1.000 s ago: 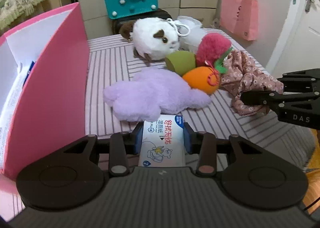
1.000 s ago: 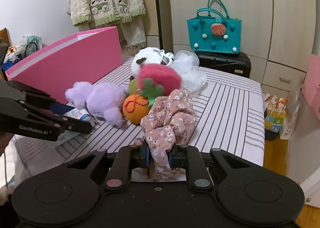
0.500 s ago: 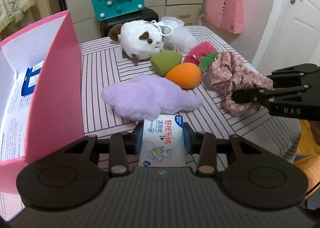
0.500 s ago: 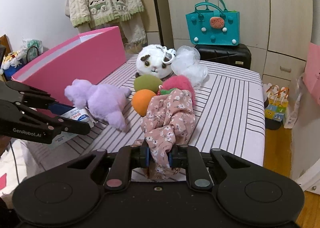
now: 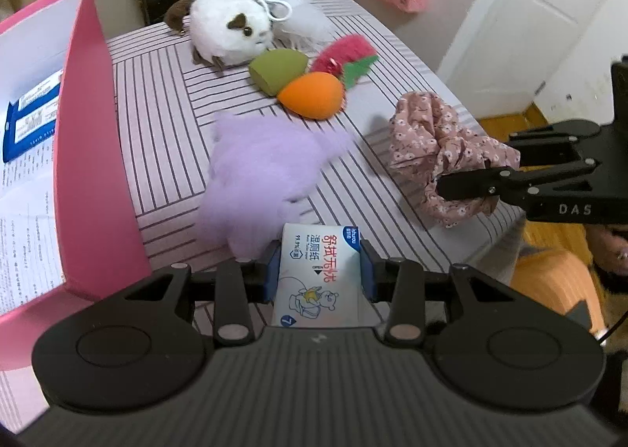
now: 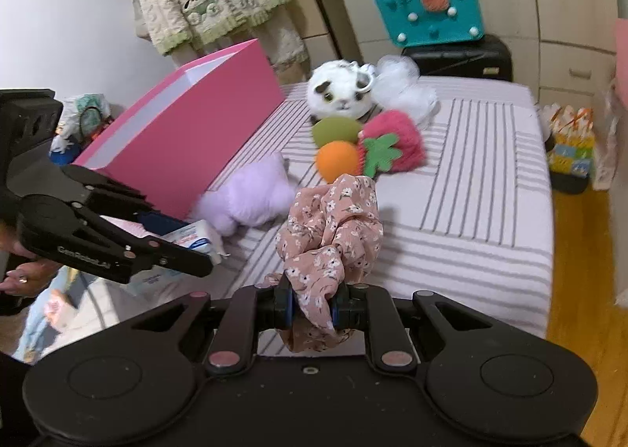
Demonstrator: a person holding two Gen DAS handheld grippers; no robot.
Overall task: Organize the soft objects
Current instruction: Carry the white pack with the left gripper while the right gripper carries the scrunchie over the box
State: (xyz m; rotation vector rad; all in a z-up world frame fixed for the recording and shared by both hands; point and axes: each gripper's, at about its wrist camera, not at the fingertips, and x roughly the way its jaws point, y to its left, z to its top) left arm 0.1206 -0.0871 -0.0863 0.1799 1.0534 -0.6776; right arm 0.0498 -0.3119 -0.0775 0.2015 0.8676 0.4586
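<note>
Left gripper (image 5: pixel 320 270): black plastic, its blue-padded jaws clamped on a soft white pack of wet wipes (image 5: pixel 320 278), glossy film printed with red characters and a cartoon bear, held at the near edge of the table.
Right gripper (image 6: pixel 312 305): jaws pinched tight on a crumpled pink floral fabric scrunchie (image 6: pixel 333 223), gathered cloth with small white flowers, lifted off the tabletop.
Table (image 6: pixel 482 187): covered in pale lilac cloth with grey stripes.
Purple plush (image 5: pixel 263 168): fuzzy, flattened, irregular; lies just beyond the wipes pack, beside the box.
Makeup sponges: an orange one (image 5: pixel 312 95), smooth and egg-shaped, touching a green one (image 5: pixel 276 68) with a flat-cut face.
Strawberry plush (image 6: pixel 392 138): shaggy magenta with a green felt leaf, touching the orange sponge.
White plush animal (image 6: pixel 339 93): round, fluffy, brown patches, a white clip ring on top; at the far end of the table.
White mesh puff (image 6: pixel 406 87): frilly netting, against the plush animal.
Pink box (image 5: pixel 94 156): stiff smooth card, open, white inside, printed paper in it; on the table's left side.
</note>
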